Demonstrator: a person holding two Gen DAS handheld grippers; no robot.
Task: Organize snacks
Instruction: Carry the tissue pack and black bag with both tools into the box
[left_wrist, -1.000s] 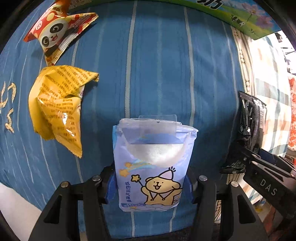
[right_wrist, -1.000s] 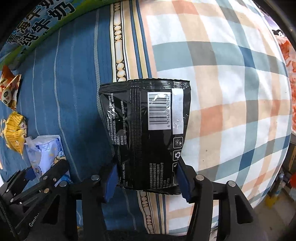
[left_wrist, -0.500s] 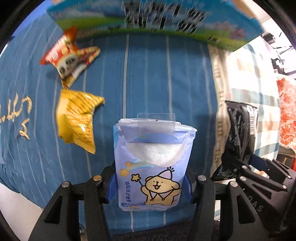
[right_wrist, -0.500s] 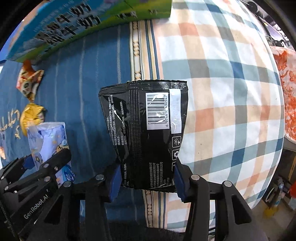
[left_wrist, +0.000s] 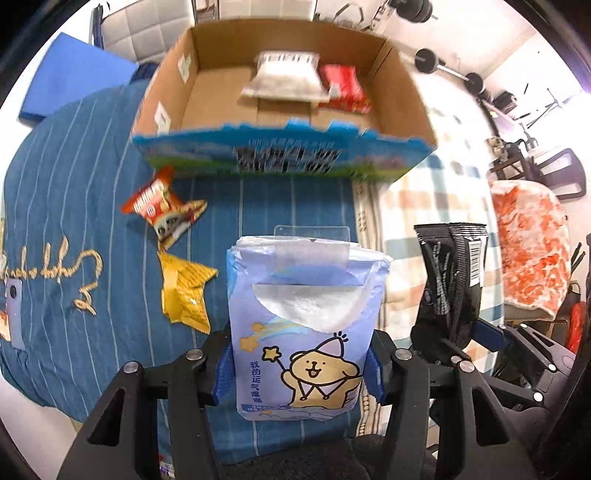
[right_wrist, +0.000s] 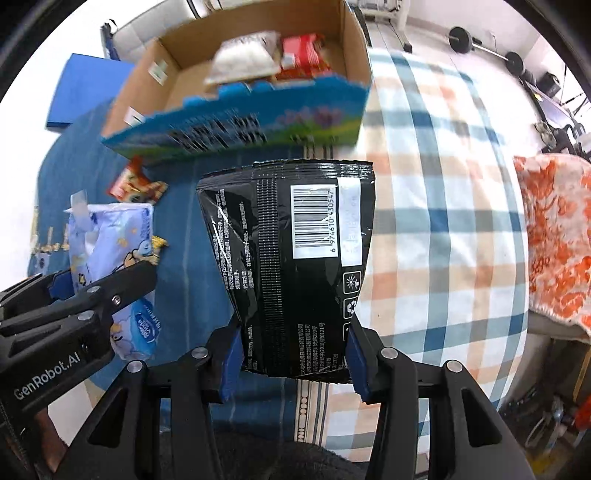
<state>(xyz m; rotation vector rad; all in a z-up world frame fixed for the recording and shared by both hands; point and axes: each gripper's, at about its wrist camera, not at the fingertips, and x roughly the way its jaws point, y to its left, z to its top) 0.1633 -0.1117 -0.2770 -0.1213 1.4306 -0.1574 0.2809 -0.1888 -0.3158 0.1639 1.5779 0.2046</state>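
Observation:
My left gripper (left_wrist: 300, 373) is shut on a light blue tissue pack (left_wrist: 303, 317) with a cartoon bear, held above the bed. My right gripper (right_wrist: 293, 363) is shut on a black snack bag (right_wrist: 288, 258) with a white barcode label. Ahead stands an open cardboard box (left_wrist: 402, 88) with blue printed sides; a white packet (left_wrist: 284, 79) and a red packet (left_wrist: 341, 86) lie inside. On the blue striped cover lie a red-orange snack bag (left_wrist: 162, 210) and a yellow snack bag (left_wrist: 184, 295). The black bag (left_wrist: 450, 280) also shows at the right of the left wrist view.
A plaid sheet (right_wrist: 443, 229) covers the right of the bed. An orange-patterned cloth (right_wrist: 557, 236) lies further right. A blue pad (left_wrist: 74, 81) sits beyond the bed at left. A barbell (left_wrist: 447, 70) and furniture stand behind.
Both grippers have lifted and tilted up with their packs. The box's open top and contents have come into view, and the loose snacks look smaller and farther off.

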